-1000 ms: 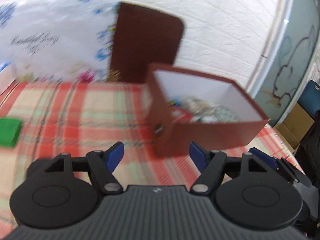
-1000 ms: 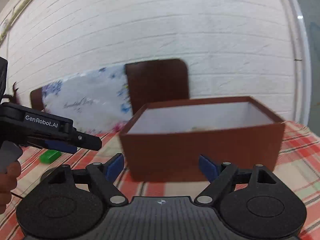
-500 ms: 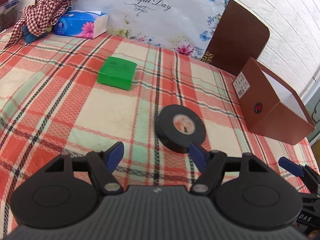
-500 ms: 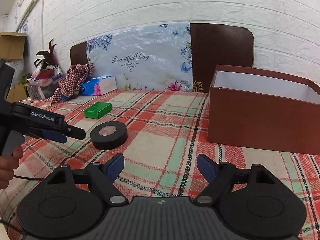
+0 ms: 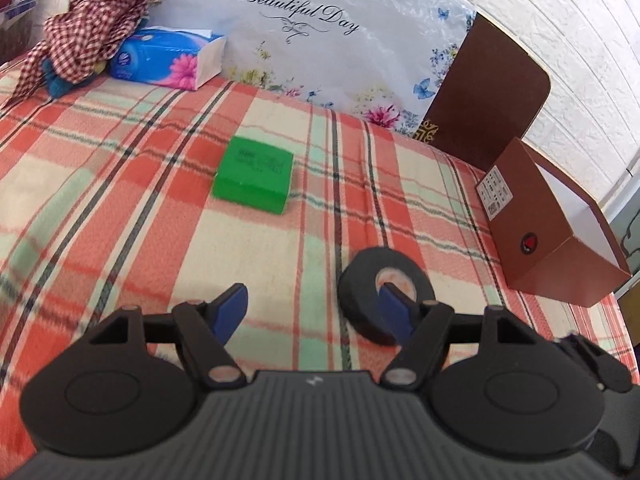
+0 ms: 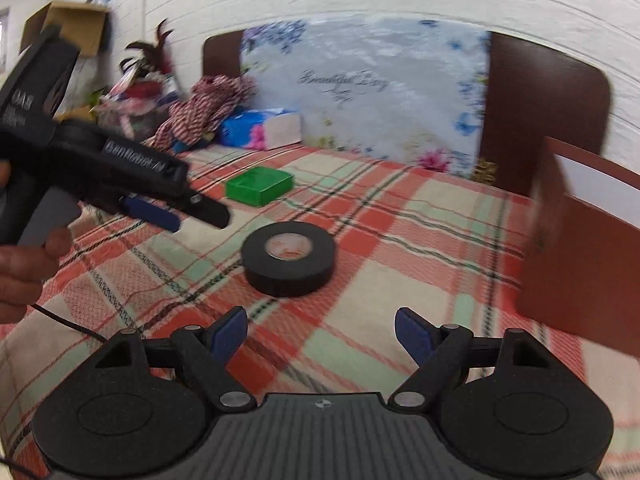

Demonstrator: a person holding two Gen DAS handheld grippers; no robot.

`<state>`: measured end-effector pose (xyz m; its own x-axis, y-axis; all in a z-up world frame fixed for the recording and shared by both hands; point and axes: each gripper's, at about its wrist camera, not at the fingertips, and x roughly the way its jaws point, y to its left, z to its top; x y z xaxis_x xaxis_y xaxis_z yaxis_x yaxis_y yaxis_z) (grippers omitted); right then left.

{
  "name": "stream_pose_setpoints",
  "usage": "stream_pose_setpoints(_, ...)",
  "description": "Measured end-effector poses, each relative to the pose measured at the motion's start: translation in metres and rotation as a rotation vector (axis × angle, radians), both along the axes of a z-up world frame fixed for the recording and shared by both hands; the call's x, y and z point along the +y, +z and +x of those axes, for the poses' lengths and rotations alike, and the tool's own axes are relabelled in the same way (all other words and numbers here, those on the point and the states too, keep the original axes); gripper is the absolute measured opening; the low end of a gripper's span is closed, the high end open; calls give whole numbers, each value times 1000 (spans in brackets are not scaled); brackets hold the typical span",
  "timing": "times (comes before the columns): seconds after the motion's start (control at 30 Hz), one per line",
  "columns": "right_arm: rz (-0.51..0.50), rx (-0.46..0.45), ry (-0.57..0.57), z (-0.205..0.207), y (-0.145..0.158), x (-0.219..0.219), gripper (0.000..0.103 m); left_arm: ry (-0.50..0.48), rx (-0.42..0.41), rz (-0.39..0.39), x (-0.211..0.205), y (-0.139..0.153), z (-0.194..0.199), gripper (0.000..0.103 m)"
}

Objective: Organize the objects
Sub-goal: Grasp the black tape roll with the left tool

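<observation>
The black tape roll (image 5: 386, 294) lies flat on the plaid-covered worktop (image 5: 120, 184), just ahead of the left hand-held gripper (image 5: 314, 310) and toward its right finger, whose blue pad overlaps the roll's core in the left wrist view; whether it touches I cannot tell. Both the left and the right hand-held gripper (image 6: 322, 330) stand spread wide with nothing between their fingers. The step in hand looks like the reach for the roll; next, the left one would need to shift right to centre the roll, drop, and close. Farther ahead and left of it sits the green box (image 5: 254, 180), well apart. The open brown box (image 5: 556, 236) stands far right near the worktop's edge, with bare cloth between it and the roll. A tissue box (image 5: 168, 58) and checked cloth (image 5: 86, 24) sit at the far left.
</observation>
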<state>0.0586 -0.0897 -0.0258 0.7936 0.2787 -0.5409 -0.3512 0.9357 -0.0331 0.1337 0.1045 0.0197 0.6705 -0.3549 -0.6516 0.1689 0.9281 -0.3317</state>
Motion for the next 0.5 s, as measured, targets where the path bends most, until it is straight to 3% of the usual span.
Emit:
stream_pose_setpoints(0.17,-54,14,79,43,-8,29,79,-78,21,-6,-26,-1,22,70)
stream_pose_setpoints(0.2,-63,25,75,52,-11,33,77,-99,25,5,-33,-2,24,57)
stream_pose_setpoints(0.23,-56,42,74,59,-14,34,75,-117,45,20,-39,-6,27,37)
stream_pose_setpoints(0.3,-10,68,71,65,-15,30,75,-104,53,28,-44,-16,28,37)
stream_pose_setpoints(0.5,-41,48,38,24,-14,18,75,-145,70,-4,-60,-17,-2,35)
